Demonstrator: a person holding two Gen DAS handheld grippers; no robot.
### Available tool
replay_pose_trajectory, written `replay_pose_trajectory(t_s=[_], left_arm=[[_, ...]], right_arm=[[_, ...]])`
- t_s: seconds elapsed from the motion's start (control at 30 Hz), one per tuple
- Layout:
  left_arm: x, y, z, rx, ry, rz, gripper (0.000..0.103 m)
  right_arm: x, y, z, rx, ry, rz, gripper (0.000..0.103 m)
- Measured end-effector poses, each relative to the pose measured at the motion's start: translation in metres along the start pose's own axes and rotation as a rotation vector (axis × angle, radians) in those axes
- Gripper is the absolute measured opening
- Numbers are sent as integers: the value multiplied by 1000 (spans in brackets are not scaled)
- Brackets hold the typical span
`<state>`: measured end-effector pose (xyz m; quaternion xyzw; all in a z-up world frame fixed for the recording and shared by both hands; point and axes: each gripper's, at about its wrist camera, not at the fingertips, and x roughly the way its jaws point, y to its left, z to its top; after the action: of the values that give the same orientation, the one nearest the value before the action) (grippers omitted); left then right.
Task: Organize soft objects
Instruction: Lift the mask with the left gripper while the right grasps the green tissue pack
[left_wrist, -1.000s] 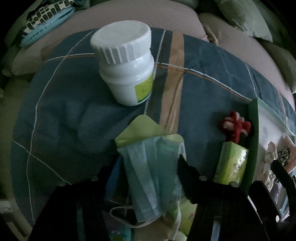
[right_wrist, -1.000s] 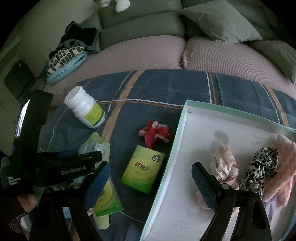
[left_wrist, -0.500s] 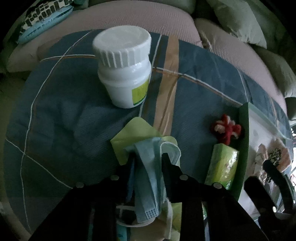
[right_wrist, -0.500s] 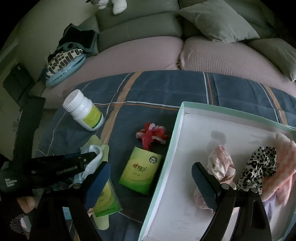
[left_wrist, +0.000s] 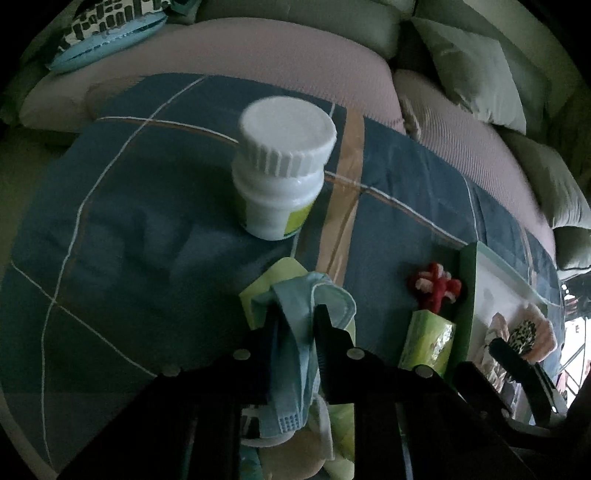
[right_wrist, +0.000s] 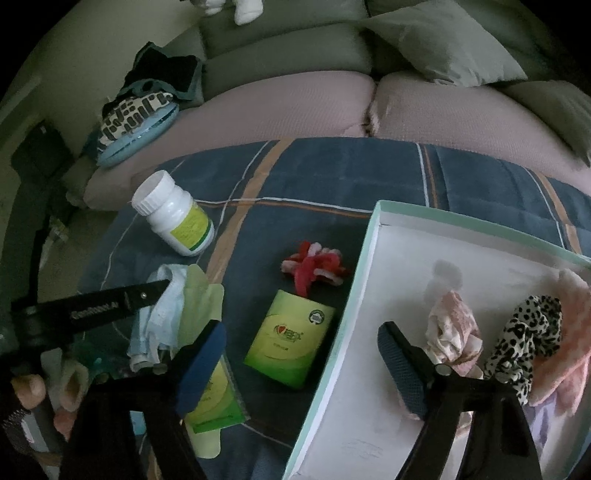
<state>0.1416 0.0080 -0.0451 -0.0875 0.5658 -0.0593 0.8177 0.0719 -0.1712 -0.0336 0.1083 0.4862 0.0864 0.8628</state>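
Left gripper (left_wrist: 295, 314) fingers just closed, clamped on blue face mask (left_wrist: 295, 332) bunched between them; right gripper (right_wrist: 299, 350) fingers apart, empty.

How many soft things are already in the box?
3: a pale pink floral cloth mid-box, a leopard-print scrunchie to its right, and a fluffy pink piece at the right edge. More may be hidden behind the right gripper.

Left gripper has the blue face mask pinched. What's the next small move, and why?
Probably lift the face mask clear of the green packet under it, then carry it toward the white box. The left gripper has just been closing and its pads now press the bunched mask, while the box already holds a leopard-print scrunchie and other soft things. The right gripper hangs open, holding nothing.
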Motion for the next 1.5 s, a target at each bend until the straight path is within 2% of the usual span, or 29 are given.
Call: replay_pose_trajectory(t_s=[0.3,0.57,0.63,1.13,1.37,1.47,1.5], left_arm=[[-17,12,-1,-35,-32,-30,18],[-22,18,0,-55,-47,-56,18],[-22,19,0,-59,-47,-64,18],[-23,25,0,-78,-51,-77,18],[-23,26,1,-79,-52,-85,18],[-23,27,1,-84,-53,-88,18],[-24,28,1,-86,-53,-88,18]], right_arm=[[12,22,-1,-83,29,29,71],[25,26,-7,-94,81,2,69],[26,27,-7,-95,88,-17,65],[42,37,0,-87,122,-129,66],[53,46,6,-138,136,-207,66],[55,46,8,-128,146,-201,66],[55,46,7,-111,154,-166,66]])
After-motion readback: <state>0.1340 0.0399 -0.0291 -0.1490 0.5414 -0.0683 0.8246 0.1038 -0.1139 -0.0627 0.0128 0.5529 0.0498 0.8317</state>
